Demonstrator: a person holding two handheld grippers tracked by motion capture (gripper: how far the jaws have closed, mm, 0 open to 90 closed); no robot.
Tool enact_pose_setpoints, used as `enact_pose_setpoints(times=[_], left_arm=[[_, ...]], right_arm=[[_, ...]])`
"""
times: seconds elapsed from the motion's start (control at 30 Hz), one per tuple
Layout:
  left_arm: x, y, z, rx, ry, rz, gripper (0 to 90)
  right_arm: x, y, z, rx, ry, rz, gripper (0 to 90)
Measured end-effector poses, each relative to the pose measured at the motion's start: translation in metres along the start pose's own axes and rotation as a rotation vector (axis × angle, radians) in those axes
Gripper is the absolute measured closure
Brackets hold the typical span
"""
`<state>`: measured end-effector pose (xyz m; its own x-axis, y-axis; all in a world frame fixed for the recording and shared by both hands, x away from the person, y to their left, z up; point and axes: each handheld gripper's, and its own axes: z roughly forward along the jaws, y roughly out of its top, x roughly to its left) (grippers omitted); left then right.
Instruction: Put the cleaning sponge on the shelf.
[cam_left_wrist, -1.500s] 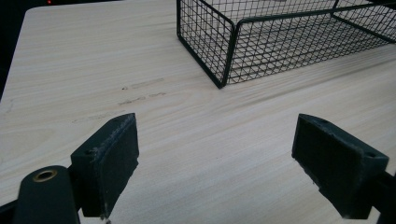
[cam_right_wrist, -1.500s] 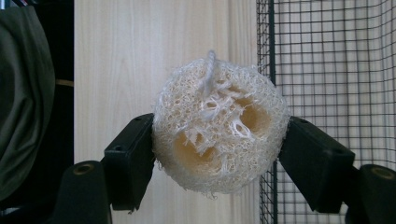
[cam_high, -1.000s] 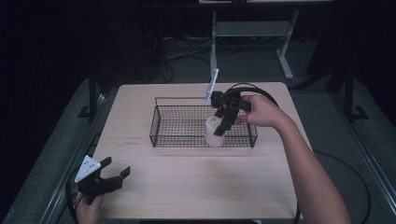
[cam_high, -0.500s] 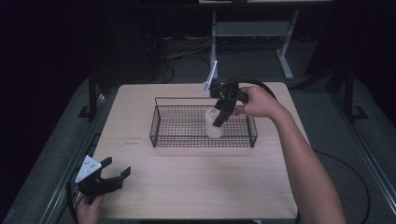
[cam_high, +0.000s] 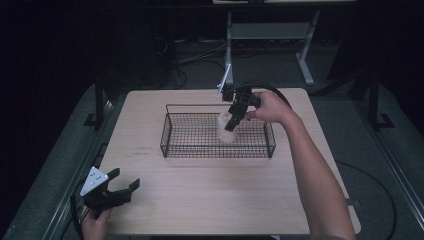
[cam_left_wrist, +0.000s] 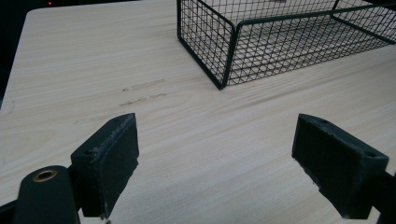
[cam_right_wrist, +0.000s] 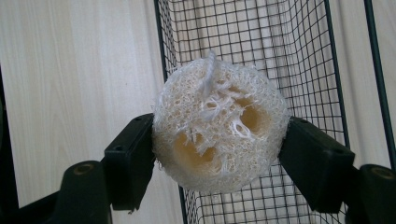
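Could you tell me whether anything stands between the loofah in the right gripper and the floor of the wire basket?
Nothing visible does. The right gripper grips the loofah above the wire basket, which is open-topped, and the mesh floor below looks bare.

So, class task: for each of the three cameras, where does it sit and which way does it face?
High view: above the person's side, facing forward and down on the table; both forearms and hands show.
Left gripper view: rides the left gripper, facing across the wood to the wire basket; open jaws show.
Right gripper view: rides the right gripper, facing down on the loofah.
Shared: all three show the basket.
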<state>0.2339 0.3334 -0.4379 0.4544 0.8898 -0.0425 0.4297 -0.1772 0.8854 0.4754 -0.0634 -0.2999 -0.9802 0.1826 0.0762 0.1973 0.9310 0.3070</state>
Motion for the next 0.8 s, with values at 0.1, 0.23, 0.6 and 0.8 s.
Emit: enact_pose_setpoints(times=[0.1, 0.23, 0.6, 0.8], left_arm=[[0.000, 0.000, 0.000, -0.001, 0.000, -0.001, 13.9], [0.000, 0.000, 0.000, -0.002, 0.000, -0.002, 13.9], [-0.001, 0.000, 0.000, -0.002, -0.001, 0.000, 14.0], [0.001, 0.000, -0.001, -0.002, 0.003, -0.004, 13.9]], right_arm=[[-0.003, 0.000, 0.003, 0.001, -0.010, 0.012, 28.5], [-0.008, -0.001, 0.008, -0.005, -0.013, 0.017, 28.4], [-0.022, -0.010, 0.024, 0.004, -0.004, 0.061, 28.4], [-0.025, -0.006, 0.038, 0.022, 0.008, 0.058, 28.4]])
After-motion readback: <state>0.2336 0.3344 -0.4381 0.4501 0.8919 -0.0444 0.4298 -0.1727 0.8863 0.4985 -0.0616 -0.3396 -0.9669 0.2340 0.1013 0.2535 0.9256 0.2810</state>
